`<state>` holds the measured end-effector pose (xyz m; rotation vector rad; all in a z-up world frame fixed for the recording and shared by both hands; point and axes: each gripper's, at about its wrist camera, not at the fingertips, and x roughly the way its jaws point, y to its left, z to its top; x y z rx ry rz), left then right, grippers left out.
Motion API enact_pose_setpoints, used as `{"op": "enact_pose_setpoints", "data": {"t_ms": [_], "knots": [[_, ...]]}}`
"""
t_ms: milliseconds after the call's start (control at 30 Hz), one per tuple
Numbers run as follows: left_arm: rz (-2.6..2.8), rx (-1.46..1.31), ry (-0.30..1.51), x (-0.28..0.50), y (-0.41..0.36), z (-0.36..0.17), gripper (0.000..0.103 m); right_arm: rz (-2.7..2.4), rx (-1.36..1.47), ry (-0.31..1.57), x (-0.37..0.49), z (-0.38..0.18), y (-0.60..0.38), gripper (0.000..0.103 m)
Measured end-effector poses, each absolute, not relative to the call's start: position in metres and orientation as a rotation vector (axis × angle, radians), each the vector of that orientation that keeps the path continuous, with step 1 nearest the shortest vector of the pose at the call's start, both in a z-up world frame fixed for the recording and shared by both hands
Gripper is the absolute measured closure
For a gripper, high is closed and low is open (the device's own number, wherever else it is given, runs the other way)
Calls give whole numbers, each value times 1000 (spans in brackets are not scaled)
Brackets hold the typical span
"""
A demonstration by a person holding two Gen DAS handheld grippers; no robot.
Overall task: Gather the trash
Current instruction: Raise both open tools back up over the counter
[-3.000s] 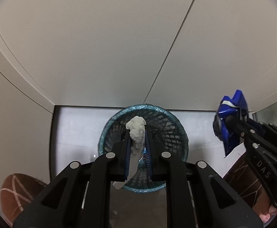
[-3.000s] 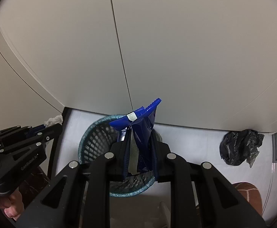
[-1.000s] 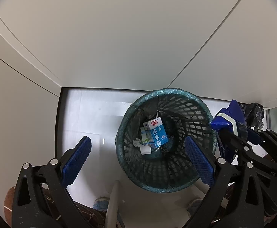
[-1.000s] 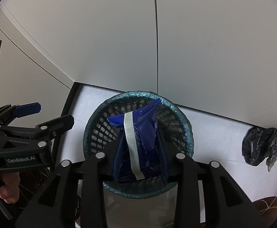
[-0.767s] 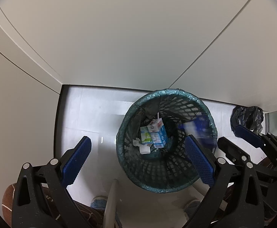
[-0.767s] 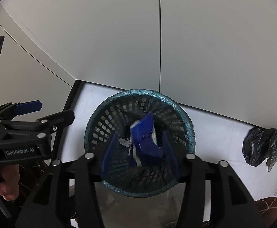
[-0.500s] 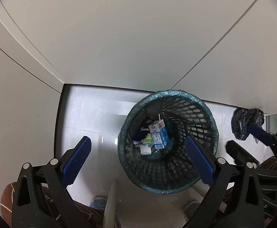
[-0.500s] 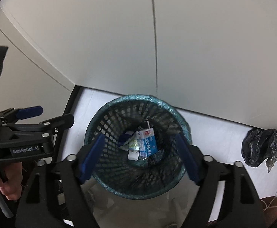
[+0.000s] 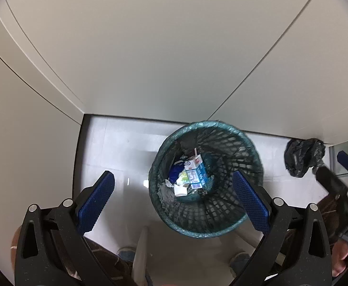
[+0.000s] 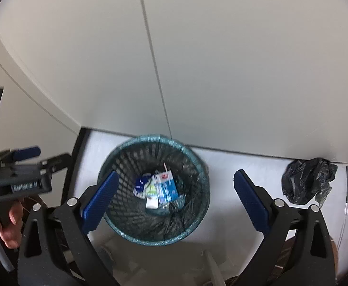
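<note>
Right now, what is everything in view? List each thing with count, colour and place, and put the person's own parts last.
bin: one, teal mesh, on the floor by the wall.
carton: one, blue and white, inside the bin.
wrapper: one, dark blue, inside the bin beside the carton.
paper scraps: a few, white and pale green, at the bin bottom; exact count unclear.
black bag: one, crumpled, on the floor to the right of the bin, at the wall.
floor: white, glossy.
wall panels: off-white, behind the bin.
left gripper: open, blue pads, above the bin, holding nothing.
right gripper: just opened wide, blue pads, above the bin, holding nothing.
</note>
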<state>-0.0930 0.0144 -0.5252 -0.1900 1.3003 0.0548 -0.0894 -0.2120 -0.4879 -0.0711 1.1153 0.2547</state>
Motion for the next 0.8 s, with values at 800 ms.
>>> {"op": "enact_pose_setpoints", "data": {"t_ms": [800], "knots": [[12, -133, 1014, -115, -11, -291, 6, 235, -34, 799, -109, -274, -268, 8]]}}
